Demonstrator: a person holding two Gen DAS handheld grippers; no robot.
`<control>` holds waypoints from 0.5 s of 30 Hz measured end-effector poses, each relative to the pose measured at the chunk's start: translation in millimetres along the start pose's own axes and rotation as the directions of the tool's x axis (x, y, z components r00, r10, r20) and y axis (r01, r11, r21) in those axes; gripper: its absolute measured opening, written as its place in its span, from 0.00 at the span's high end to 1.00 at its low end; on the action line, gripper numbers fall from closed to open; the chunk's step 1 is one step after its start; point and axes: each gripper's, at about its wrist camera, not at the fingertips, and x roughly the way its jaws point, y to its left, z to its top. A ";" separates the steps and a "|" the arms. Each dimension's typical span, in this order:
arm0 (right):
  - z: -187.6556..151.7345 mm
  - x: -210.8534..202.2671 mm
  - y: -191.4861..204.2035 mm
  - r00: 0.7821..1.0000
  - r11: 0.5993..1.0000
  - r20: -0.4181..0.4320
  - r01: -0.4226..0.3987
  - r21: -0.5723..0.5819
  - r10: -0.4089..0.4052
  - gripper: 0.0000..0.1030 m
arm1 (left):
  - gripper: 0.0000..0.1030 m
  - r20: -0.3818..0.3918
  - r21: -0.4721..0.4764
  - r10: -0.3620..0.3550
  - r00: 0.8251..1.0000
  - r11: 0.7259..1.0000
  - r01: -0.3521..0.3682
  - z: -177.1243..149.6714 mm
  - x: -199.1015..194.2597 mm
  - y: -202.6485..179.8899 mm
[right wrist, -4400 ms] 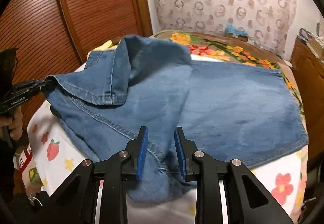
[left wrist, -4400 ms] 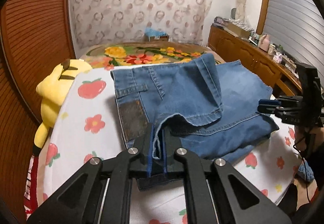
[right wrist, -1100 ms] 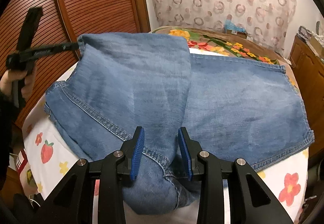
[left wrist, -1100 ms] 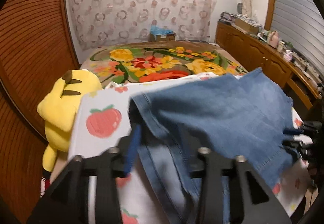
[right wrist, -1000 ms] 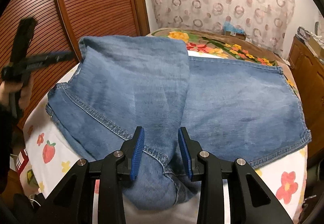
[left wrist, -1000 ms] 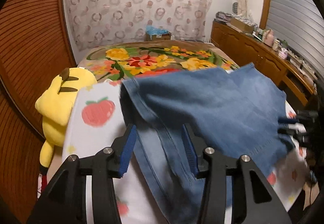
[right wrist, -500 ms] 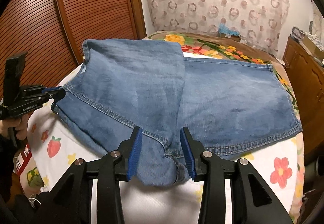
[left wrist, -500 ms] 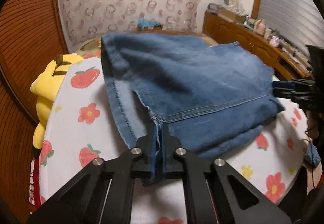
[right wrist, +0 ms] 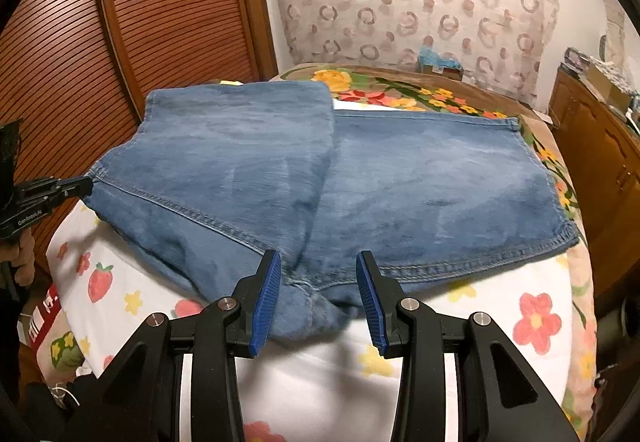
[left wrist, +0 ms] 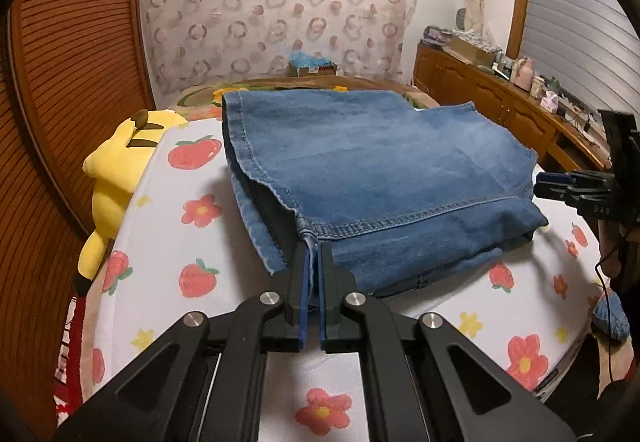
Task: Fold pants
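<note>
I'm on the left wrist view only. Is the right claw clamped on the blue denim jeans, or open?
Observer: Open. In the right wrist view, the right claw has its jaws wide apart, astride the near edge of the blue denim jeans.
Operator: What sits between its fingers?
Observer: A bunched lump of denim, where the folded flap's edge meets the near edge.
Operator: And my left claw, seen from there?
Observer: The left claw meets the flap's left corner, fingers closed on it.
</note>
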 end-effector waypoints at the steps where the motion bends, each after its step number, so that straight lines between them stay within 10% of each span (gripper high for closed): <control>1: -0.1 -1.2 -2.1 1.000 1.000 0.001 0.004 0.004 -0.004 0.61 | 0.96 0.004 -0.006 0.000 1.000 1.000 0.000 0.7 -1.3 -0.4; 4: -1.2 -6.3 -13.8 1.000 0.999 0.009 0.025 0.021 -0.025 0.61 | 0.92 0.014 -0.014 0.003 1.000 1.000 -0.002 4.4 -5.1 -2.6; 8: -1.9 -13.4 -31.6 0.998 0.997 0.024 0.060 0.048 -0.061 0.60 | 0.49 0.031 -0.017 0.018 0.999 1.000 -0.018 13.8 -5.4 -8.1; 15: -6.9 -22.1 -71.1 0.989 0.985 0.018 0.142 0.094 -0.145 0.60 | 0.29 0.070 0.010 -0.022 0.997 1.000 0.022 33.8 -2.4 -26.9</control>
